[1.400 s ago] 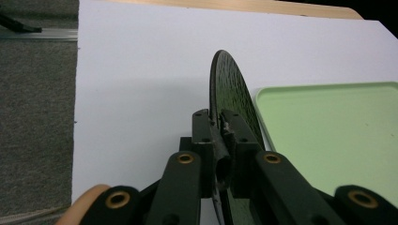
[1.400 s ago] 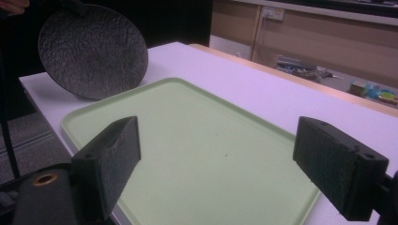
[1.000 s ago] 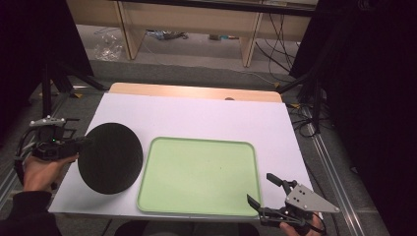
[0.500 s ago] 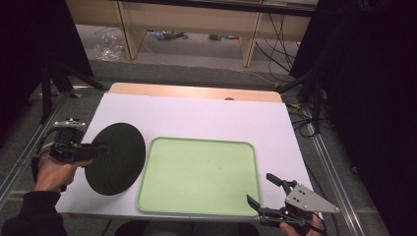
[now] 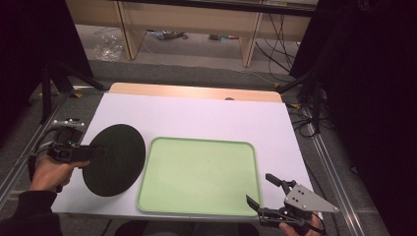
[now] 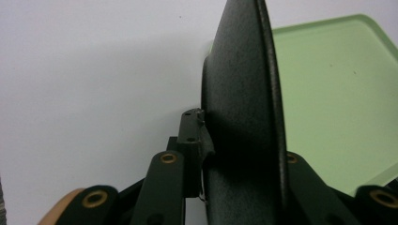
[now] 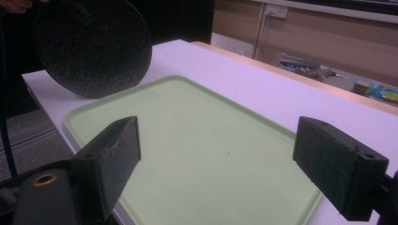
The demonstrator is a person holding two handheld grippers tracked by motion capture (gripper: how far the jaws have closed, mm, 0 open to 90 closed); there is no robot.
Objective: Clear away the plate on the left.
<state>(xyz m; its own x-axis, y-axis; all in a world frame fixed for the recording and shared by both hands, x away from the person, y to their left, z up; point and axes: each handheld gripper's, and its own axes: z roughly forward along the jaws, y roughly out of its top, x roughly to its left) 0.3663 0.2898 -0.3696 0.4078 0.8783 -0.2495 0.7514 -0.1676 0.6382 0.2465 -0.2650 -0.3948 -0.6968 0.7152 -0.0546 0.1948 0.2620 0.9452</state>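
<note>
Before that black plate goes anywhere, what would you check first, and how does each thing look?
1. Left gripper jaws clamped on the black plate: ok, rim sits between them.
2. Plate lifted off the white table: ok, held tilted on edge.
3. Green tray bare to receive it: ok.
4. Right gripper out of the way: ok, open at the tray's near corner.
5. Grip firm enough for a swing: cannot tell.

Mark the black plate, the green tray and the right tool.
plate point(image 5: 115, 160): high view, middle of its dark face.
tray point(image 5: 196, 172): high view, bare floor at its middle.
right tool point(image 5: 263, 191): high view, midway between its open tips.
</note>
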